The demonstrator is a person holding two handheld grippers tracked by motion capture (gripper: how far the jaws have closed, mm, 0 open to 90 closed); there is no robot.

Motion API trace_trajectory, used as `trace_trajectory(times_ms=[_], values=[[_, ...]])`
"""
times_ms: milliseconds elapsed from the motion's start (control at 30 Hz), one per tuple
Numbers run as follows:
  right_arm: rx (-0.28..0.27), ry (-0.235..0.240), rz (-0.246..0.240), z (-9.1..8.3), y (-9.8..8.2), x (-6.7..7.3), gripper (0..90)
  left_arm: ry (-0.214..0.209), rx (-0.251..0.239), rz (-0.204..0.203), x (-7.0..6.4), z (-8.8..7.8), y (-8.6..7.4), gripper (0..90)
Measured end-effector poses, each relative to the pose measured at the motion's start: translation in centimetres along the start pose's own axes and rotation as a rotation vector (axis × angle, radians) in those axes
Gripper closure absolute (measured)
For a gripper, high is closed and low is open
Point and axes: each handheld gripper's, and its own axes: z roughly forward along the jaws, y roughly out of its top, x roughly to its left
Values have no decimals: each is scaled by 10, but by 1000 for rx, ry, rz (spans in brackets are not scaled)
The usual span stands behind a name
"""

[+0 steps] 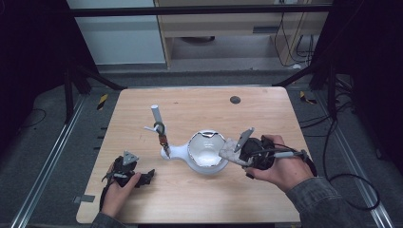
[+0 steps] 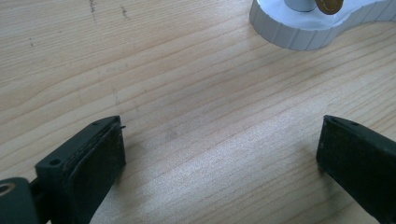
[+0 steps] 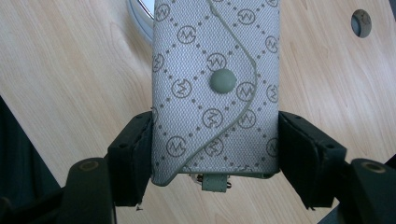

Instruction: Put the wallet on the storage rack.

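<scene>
A grey patterned key pouch (image 3: 215, 88) with a snap button is clamped between the jaws of my right gripper (image 3: 215, 154). In the high view the pouch (image 1: 233, 151) hangs just right of a white bowl-shaped stand (image 1: 206, 151), with the right gripper (image 1: 240, 154) shut on it. The stand has a low arm to the left that carries a white post (image 1: 156, 114) and a small hanging key piece (image 1: 164, 141). My left gripper (image 1: 151, 175) rests on the table at the front left, jaws wide open and nothing between them (image 2: 219, 158). The stand's ribbed white base (image 2: 317, 28) shows ahead of it.
The wooden table (image 1: 199, 199) has a dark round hole (image 1: 235, 99) near its back edge, also seen past the pouch (image 3: 362, 22). Dark floor and metal frame rails surround the table. A cable trails from the right gripper off the table's right side.
</scene>
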Motion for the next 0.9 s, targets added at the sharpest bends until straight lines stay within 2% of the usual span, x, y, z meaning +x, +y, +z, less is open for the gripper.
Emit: trace_trajectory(times_ms=[433,900], values=[[5,17,-32,2,15,6,318,-1,0,0,0,0,0,5],[59,62,-62,41,45,3,318,-2,2,1,0,0,0,3]])
